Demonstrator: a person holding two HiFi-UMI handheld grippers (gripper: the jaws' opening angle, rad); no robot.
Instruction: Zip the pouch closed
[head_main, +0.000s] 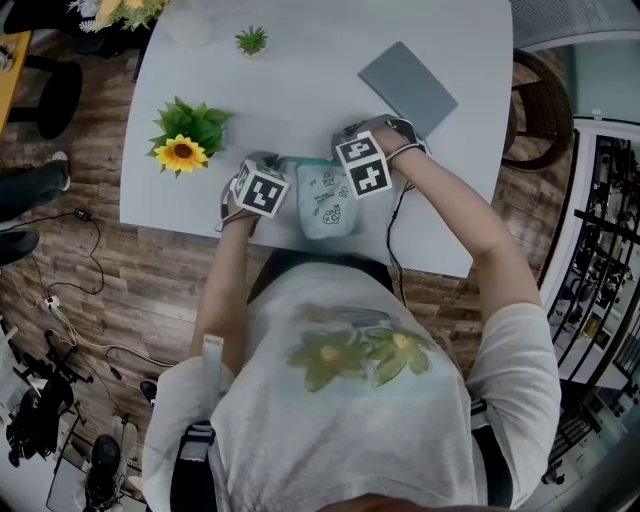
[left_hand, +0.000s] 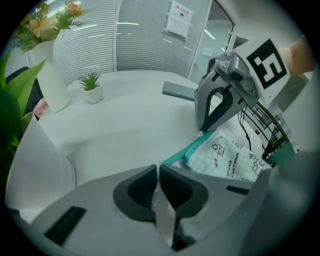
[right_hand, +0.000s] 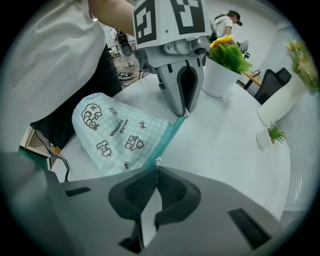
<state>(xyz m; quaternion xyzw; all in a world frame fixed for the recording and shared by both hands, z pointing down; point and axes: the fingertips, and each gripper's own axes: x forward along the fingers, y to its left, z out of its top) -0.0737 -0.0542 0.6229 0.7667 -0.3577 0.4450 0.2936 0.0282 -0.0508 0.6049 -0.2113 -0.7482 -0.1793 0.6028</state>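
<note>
Near the front edge of the white table (head_main: 300, 90), just above centre in the head view, I see the pale checked pouch (head_main: 328, 205) lying flat with its doodle print facing up and its lower end hanging over the table edge toward the person. Its teal zip band (right_hand: 167, 136) runs along its top edge between my two tools. My left gripper (left_hand: 158, 167) has its jaws pressed together on the end of that band at the left of the pouch. From its own view the teal strip leads away toward the upper right, to the other tool's tips. My right gripper (right_hand: 156, 167) is also closed tight, pinching a small silver zip pull (right_hand: 158, 161) at the right end of the band. Both tools point steeply down at the table, marker cubes up, one on each side of the pouch. A potted sunflower (head_main: 183, 150) stands left of the pouch, well apart from it. A grey pad (head_main: 408, 85) lies in the upper right of the head view, just beyond the right hand. A small green plant (head_main: 252, 40) sits near the table's far edge at top centre, and a white vase (left_hand: 50, 75) with flowers stands at the upper left of the left gripper view.
</note>
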